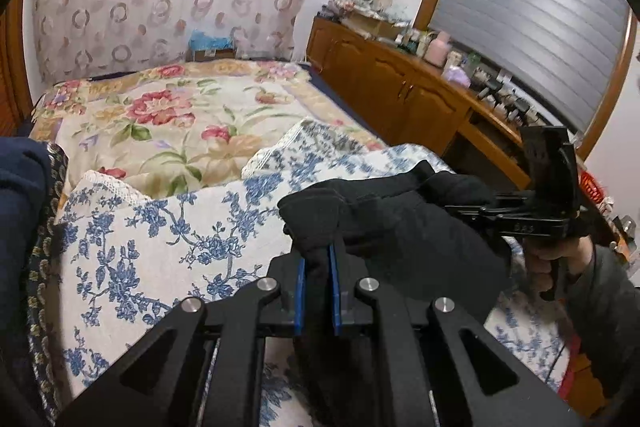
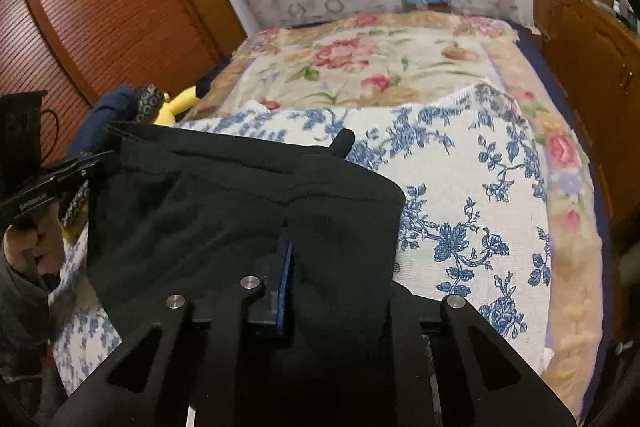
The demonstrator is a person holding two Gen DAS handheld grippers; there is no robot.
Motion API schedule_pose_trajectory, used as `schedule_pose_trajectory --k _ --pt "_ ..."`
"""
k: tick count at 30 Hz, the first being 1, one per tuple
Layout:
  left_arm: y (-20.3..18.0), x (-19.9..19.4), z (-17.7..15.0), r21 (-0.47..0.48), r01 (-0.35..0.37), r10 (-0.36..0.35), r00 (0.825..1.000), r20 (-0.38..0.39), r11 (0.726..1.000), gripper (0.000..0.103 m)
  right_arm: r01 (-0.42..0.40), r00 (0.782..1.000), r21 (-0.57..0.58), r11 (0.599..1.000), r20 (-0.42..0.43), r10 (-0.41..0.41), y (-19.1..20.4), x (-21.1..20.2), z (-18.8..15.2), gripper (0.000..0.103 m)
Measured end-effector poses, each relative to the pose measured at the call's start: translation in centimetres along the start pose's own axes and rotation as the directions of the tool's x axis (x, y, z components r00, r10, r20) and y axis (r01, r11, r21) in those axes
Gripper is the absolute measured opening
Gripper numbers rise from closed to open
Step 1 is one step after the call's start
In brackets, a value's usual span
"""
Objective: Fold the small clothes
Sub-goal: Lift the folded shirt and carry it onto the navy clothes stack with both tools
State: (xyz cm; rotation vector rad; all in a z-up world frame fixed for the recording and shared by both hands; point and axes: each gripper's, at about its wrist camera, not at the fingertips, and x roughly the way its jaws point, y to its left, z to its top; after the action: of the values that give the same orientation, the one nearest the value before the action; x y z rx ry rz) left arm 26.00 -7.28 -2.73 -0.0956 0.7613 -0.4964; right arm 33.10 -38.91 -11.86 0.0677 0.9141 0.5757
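Observation:
A small black garment [image 1: 400,223] hangs stretched between my two grippers above a blue-flowered white cloth [image 1: 168,227] on the bed. My left gripper [image 1: 316,267] is shut on one end of it, blue pads pinching the fabric. My right gripper [image 2: 296,259] is shut on the other end; the garment [image 2: 240,203] drapes over its fingers and hides one pad. The right gripper also shows in the left wrist view [image 1: 468,207], and the left gripper shows at the left edge of the right wrist view [image 2: 86,163].
The bed carries a red-flowered blanket [image 1: 168,115] behind the blue-flowered cloth [image 2: 460,187]. A dark blue garment pile [image 2: 116,115] and a yellow plush toy [image 2: 180,103] lie at the bed's left. A wooden cabinet [image 1: 400,87] with clutter stands on the right, a wooden wardrobe [image 2: 100,7] on the left.

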Motion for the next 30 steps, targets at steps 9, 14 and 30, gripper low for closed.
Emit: schedule_pose_trajectory --k 9,14,30 --pt "-0.5 -5.1 0.1 0.022 -0.020 0.018 0.995 0.095 1.000 0.008 0.026 0.989 -0.077 0.997 0.144 -0.014 4.5 -3.3 1.2 0.016" --pt "0.9 -7.7 -0.2 0.004 -0.056 0.055 0.989 0.134 0.998 0.008 0.015 0.982 -0.124 0.992 0.187 0.008 7.0 -3.8 3.1 0.015" --pt "10.3 -21.3 -4.6 -0.191 -0.227 0.277 0.911 0.306 0.955 0.008 -0.035 0.964 -0.491 0.870 0.212 0.159 24.1 -0.7 14.2 0.015"
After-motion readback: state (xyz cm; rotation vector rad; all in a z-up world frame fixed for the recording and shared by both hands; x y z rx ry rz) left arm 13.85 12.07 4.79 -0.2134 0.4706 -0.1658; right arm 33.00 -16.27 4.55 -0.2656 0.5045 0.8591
